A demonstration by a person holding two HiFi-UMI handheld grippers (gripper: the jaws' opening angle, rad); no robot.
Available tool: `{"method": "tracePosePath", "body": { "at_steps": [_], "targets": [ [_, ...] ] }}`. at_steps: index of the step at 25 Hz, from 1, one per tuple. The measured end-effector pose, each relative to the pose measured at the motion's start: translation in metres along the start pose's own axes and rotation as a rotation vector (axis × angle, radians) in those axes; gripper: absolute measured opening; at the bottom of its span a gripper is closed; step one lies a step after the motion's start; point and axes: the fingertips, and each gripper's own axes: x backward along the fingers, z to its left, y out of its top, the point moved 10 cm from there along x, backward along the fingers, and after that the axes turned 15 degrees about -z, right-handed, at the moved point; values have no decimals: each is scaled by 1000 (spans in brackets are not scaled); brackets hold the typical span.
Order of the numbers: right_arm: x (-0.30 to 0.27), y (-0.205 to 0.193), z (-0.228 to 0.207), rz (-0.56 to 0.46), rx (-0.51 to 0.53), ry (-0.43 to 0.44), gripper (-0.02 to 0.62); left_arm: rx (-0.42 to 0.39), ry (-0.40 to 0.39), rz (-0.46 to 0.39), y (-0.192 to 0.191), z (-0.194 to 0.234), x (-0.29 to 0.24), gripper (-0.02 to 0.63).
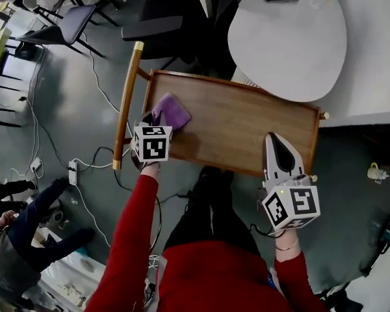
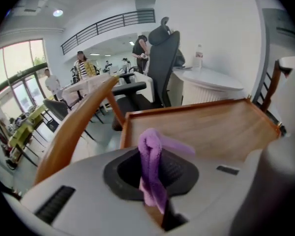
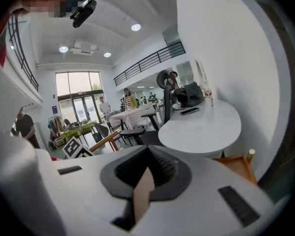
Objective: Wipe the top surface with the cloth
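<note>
Grey floor w/ cables in head view; wooden top surface (image 1: 247, 125) at centre, rail handle (image 1: 128, 103) along its left end, round white table (image 1: 292, 38) past far-right corner. Left gripper (image 1: 155, 119) at near-left corner, clamped on purple cloth (image 1: 172, 111), which lies on wood just inside left rim. Right gripper (image 1: 273, 142) over near edge twd right corner.

Left gripper view: cloth (image 2: 150, 166) pinched betw. jaws, bunched; bare wood (image 2: 221, 127) ahead, office chair (image 2: 157, 68) beyond far edge.

Right gripper view: jaws closed together, nothing betw. them; white table (image 3: 201, 127) w/ phone (image 3: 190, 111) ahead.
</note>
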Motion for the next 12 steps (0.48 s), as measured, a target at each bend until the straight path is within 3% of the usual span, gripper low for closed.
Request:
{"method": "tracePosePath", "body": {
  "at_steps": [3,6,9,12],
  "targets": [
    [1,-2,3,3,7,6,11,-12,76,12,-13,20,8,54],
    [10,-7,-4,-11,2,-38,11,-37,75,-52,-9,12,20,54],
    [34,-9,-18,-36,-12,-140,11,-13,-68,-174,17,-29,36,54],
    [80,2,-25,-62,-20,-267,11,13,-335,-254,53,-104,58,54]
  ]
}}
